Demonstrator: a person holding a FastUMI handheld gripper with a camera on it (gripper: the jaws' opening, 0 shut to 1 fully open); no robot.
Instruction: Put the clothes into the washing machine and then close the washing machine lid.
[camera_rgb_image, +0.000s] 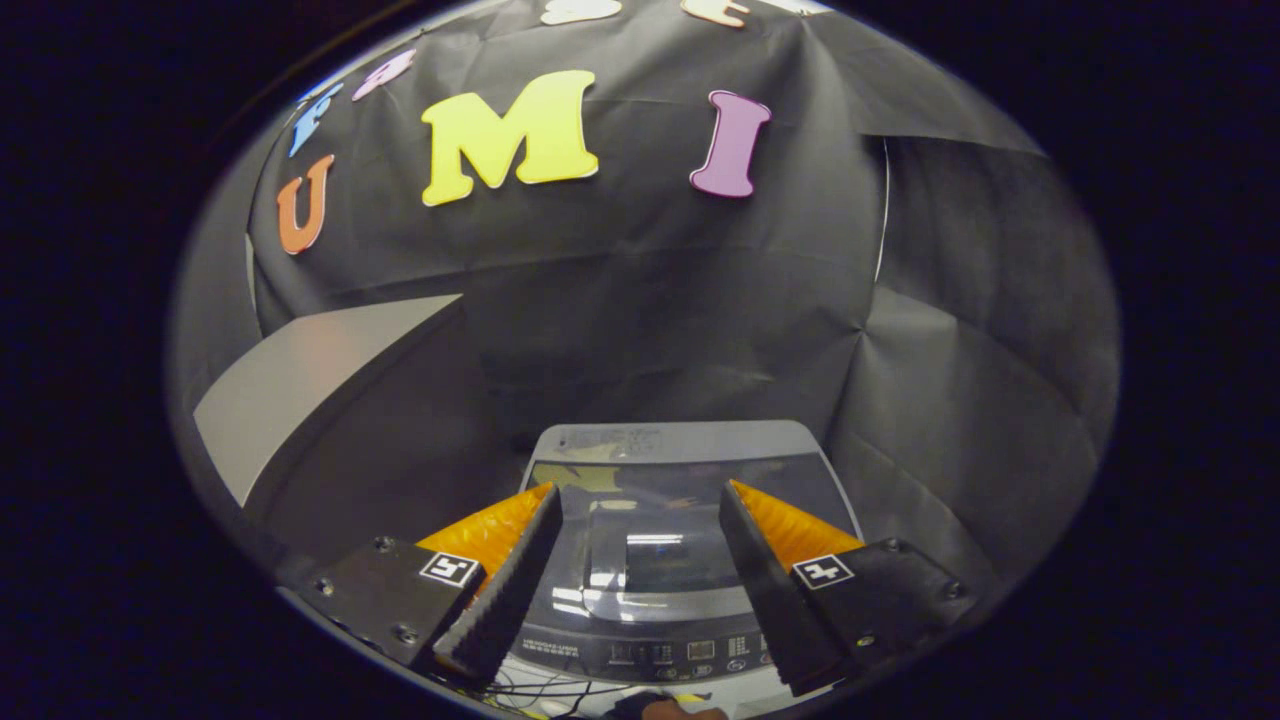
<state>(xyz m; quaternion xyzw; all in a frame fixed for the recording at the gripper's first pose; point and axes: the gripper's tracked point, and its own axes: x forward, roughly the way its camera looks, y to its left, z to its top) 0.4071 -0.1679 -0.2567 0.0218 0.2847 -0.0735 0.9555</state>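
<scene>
A grey top-loading washing machine (660, 445) stands below and just ahead of my fingers, against the black cloth wall. Its dark glass lid (640, 560) lies flat and shut, reflecting light, and I look down on it through the gap between my fingers. A control panel (690, 652) runs along the machine's near edge. My gripper (640, 492) hangs above the lid, open, with nothing between its orange and black fingers (510, 560). I see no clothes.
A grey slanted panel (320, 385) rises to the left of the machine. Black cloth walls close in behind and to the right. Some cables (545, 690) lie at the machine's near edge.
</scene>
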